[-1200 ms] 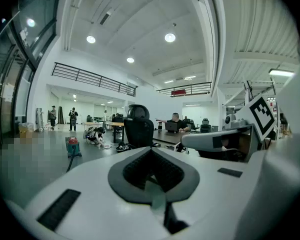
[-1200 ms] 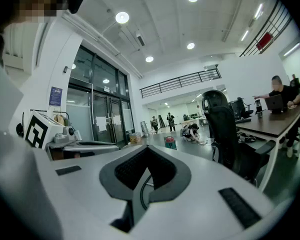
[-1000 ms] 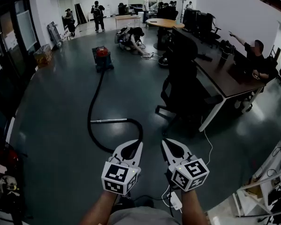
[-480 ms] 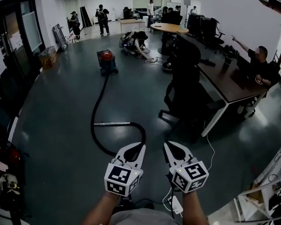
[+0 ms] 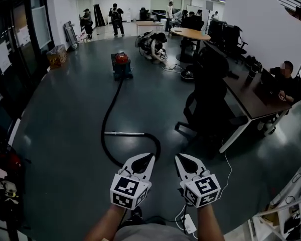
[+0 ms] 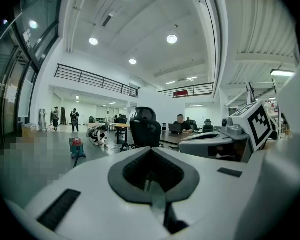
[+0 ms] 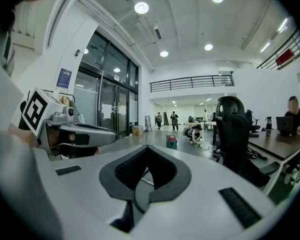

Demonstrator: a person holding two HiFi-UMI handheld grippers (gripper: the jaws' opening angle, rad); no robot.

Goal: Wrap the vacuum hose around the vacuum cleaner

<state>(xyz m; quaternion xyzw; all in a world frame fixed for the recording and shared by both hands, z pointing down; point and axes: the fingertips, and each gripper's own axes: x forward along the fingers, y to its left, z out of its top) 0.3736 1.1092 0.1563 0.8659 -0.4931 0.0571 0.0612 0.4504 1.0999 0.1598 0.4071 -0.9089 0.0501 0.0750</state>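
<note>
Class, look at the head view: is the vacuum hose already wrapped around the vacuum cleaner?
No, the hose trails away from the vacuum cleaner across the floor in a long, loose curve.

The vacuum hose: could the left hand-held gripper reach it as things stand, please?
Probably not yet: the left hand-held gripper is shut and held above the hose lying on the floor, though nothing stands between them.

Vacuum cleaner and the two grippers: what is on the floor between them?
The black hose and its metal tube, curving across, as the head view shows.
</note>
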